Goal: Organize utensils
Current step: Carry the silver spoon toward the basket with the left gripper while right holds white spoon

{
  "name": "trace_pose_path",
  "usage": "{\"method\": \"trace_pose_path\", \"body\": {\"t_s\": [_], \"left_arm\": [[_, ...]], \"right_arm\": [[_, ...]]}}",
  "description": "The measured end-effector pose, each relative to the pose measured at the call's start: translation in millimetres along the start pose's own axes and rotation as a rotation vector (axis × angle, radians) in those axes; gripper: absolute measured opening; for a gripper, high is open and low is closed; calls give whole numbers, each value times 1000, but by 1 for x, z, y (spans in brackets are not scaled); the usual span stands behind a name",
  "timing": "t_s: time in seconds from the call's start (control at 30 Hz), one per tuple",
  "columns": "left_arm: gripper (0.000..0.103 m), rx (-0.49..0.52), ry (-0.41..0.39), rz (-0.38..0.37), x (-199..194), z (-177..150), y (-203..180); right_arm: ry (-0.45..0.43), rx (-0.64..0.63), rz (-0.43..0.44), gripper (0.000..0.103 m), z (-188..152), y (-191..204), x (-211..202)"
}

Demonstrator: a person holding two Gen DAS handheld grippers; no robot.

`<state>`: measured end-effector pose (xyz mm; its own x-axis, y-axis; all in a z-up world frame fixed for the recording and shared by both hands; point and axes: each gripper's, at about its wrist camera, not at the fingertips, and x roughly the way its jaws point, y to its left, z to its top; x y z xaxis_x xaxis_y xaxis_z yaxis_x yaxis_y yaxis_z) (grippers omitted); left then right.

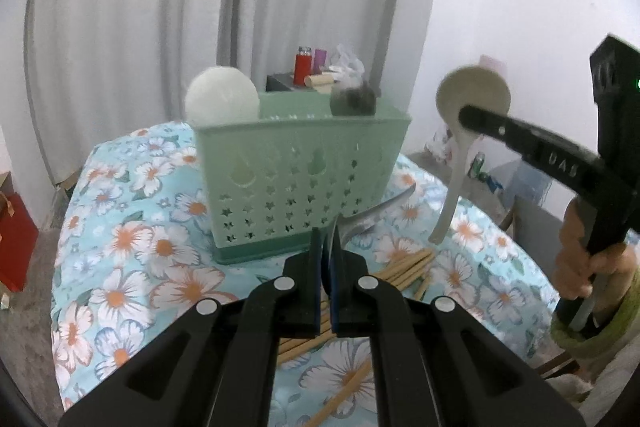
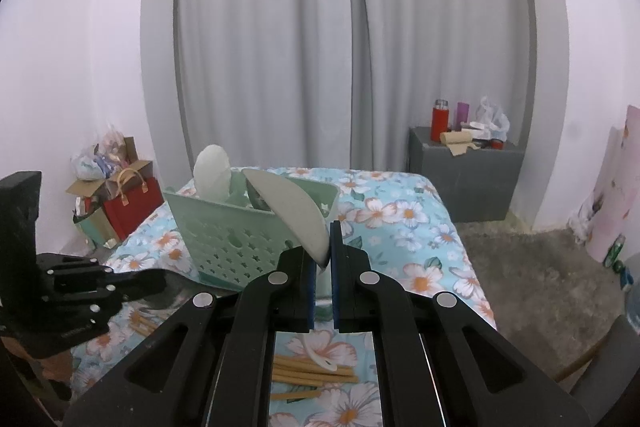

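At the bottom centre of the left wrist view, the left gripper (image 1: 329,247) has its jaws closed on something thin and metallic; a silvery piece (image 1: 376,213) juts up and right from between the pads toward the basket's lower right corner. It looks like a metal utensil, though blur leaves its kind unclear. Beneath the jaws, wooden chopsticks (image 1: 404,269) lie loose on the floral cloth (image 1: 120,227).

In the right wrist view the right gripper (image 2: 324,243), bottom centre, is clamped on the neck of a pale ladle-like spoon (image 2: 288,205), whose bowl tilts up and left in front of the green basket (image 2: 224,227); its handle tip hangs over more chopsticks (image 2: 312,373) at the lower middle.

Further back, the basket stands mid-frame in both views, with a white round item (image 1: 222,95) and a dark one (image 1: 354,101) already poking above its rim.

The step in hand appears to be carrying both utensils to the basket. Next, each must likely be raised above the rim, turned handle-down over a free compartment, then released.
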<state>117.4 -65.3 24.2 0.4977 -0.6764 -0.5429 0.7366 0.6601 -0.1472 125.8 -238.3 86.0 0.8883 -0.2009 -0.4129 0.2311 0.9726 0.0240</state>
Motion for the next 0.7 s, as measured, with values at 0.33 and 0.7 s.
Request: {"method": "trace_pose_path", "body": {"t_s": [0.33, 0.7], "left_arm": [[2, -24, -69, 43, -42, 8, 5], [2, -51, -156, 91, -85, 23, 16]], "right_arm": [[-32, 6, 2, 4, 5, -1, -12], [-54, 14, 7, 4, 6, -3, -22]]}}
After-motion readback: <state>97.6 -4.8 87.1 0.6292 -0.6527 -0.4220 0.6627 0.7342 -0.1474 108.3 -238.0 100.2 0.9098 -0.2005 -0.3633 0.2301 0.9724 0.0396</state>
